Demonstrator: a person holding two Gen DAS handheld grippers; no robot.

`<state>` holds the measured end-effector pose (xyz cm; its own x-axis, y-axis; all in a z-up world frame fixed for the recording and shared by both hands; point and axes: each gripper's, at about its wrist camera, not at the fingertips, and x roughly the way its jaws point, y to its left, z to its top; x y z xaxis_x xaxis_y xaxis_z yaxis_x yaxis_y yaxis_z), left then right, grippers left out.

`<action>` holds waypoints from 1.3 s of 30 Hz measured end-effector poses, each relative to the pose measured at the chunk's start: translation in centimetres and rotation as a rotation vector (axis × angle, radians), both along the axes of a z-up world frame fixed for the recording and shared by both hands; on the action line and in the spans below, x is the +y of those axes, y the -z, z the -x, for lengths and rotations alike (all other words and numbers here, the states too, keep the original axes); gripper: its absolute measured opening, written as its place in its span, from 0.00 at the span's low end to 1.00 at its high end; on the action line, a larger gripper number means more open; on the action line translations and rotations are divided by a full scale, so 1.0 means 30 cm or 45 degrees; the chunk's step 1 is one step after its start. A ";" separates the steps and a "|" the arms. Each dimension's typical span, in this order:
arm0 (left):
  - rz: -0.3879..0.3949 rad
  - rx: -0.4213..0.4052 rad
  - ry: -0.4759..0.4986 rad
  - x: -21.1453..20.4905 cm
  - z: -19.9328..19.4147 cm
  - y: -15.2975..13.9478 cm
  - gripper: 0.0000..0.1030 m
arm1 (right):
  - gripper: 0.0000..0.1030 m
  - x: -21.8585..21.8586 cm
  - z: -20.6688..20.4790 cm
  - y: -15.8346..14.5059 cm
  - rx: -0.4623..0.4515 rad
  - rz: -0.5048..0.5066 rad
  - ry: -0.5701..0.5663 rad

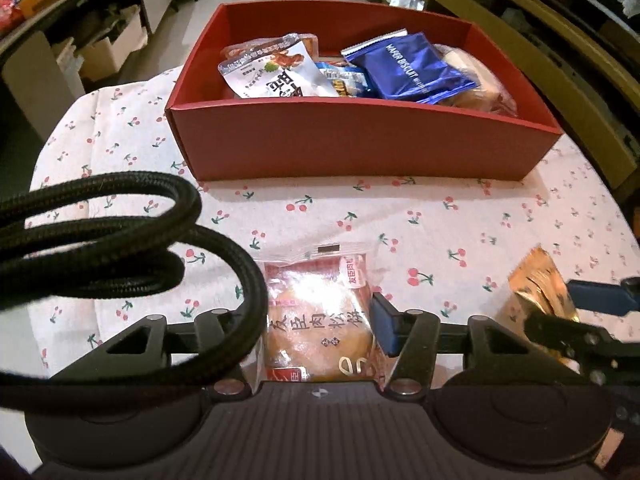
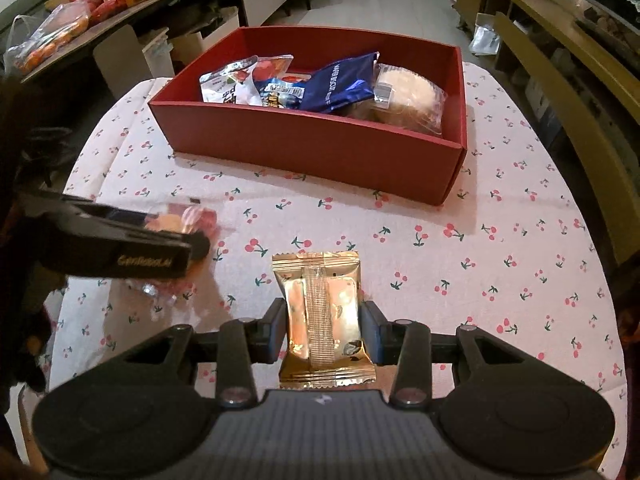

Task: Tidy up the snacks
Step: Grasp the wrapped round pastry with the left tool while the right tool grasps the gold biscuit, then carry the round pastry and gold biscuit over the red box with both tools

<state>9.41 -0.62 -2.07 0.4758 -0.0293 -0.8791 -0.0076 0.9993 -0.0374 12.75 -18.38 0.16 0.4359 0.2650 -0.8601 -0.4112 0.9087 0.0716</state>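
A red box (image 1: pixel 360 144) stands on the cherry-print tablecloth and holds several snack packs, among them a blue wafer biscuit pack (image 1: pixel 416 68) and a white pouch (image 1: pixel 276 72). The box also shows in the right wrist view (image 2: pixel 312 148). My left gripper (image 1: pixel 320 328) is shut on a clear-wrapped meat floss pastry (image 1: pixel 320 320), low over the cloth in front of the box. My right gripper (image 2: pixel 324 328) is shut on a gold snack packet (image 2: pixel 324 312). The gold packet shows at the right edge of the left wrist view (image 1: pixel 536 288).
A black braided cable (image 1: pixel 120 240) loops across the left of the left wrist view. The left gripper's body (image 2: pixel 120 240) reaches in at the left of the right wrist view. Shelves and cardboard boxes (image 2: pixel 120 52) stand beyond the table; a wooden frame (image 2: pixel 560 92) runs along the right.
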 end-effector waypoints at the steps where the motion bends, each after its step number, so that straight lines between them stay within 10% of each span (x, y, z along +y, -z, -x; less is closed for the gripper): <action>1: 0.010 -0.007 0.004 0.001 0.007 -0.007 0.61 | 0.59 0.000 -0.001 -0.003 -0.008 0.003 0.005; 39: 0.048 -0.225 0.056 -0.015 -0.034 -0.153 0.61 | 0.59 0.042 -0.113 -0.112 -0.170 -0.048 0.111</action>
